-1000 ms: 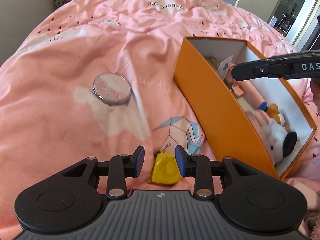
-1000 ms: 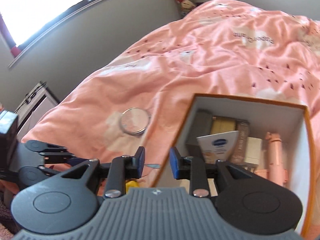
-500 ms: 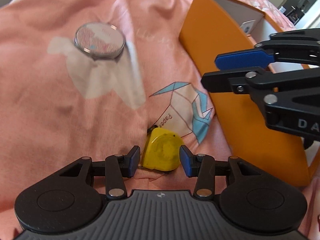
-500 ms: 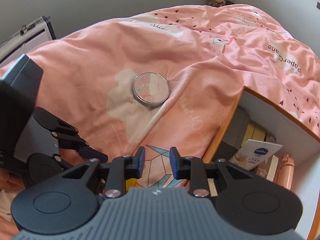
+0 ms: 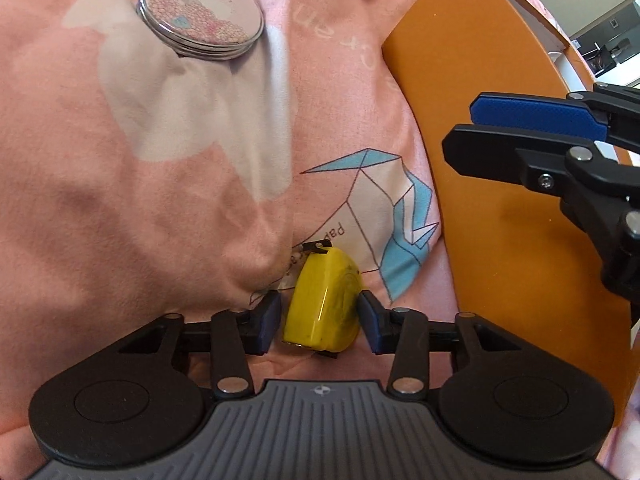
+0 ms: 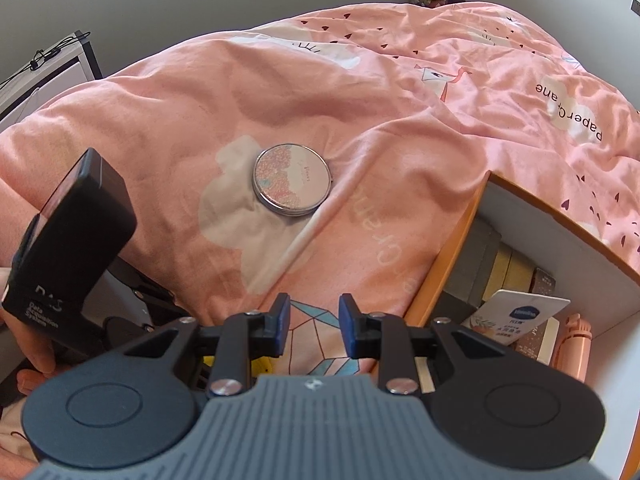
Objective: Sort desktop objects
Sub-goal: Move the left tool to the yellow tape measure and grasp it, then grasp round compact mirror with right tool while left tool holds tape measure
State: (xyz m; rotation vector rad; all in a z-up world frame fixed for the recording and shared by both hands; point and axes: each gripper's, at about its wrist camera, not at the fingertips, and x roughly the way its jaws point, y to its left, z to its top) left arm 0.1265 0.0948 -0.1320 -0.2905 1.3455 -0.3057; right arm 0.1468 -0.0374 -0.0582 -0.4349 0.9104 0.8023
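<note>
A yellow tape measure [image 5: 323, 305] lies on the pink duvet between the jaws of my left gripper [image 5: 319, 322], which is open with a small gap on each side. A round floral compact mirror [image 5: 200, 23] lies farther off at the upper left; it also shows in the right wrist view [image 6: 291, 185]. My right gripper [image 6: 314, 330] is open and empty, hovering above the duvet beside the orange box [image 6: 448, 256]; it shows in the left wrist view [image 5: 532, 136] at the right. A bit of the tape measure [image 6: 264, 366] peeks out below it.
The orange box [image 5: 492, 152] stands close on the right and holds several items, among them a white card [image 6: 516, 314], grey and tan boxes [image 6: 486, 256] and a pink tube [image 6: 574, 344]. The duvet [image 6: 360, 92] is soft and wrinkled. A desk edge [image 6: 44, 68] is at far left.
My left gripper has moved forward and down so the tape measure now sits between its jaws. My right gripper swung left from over the box to above the duvet.
</note>
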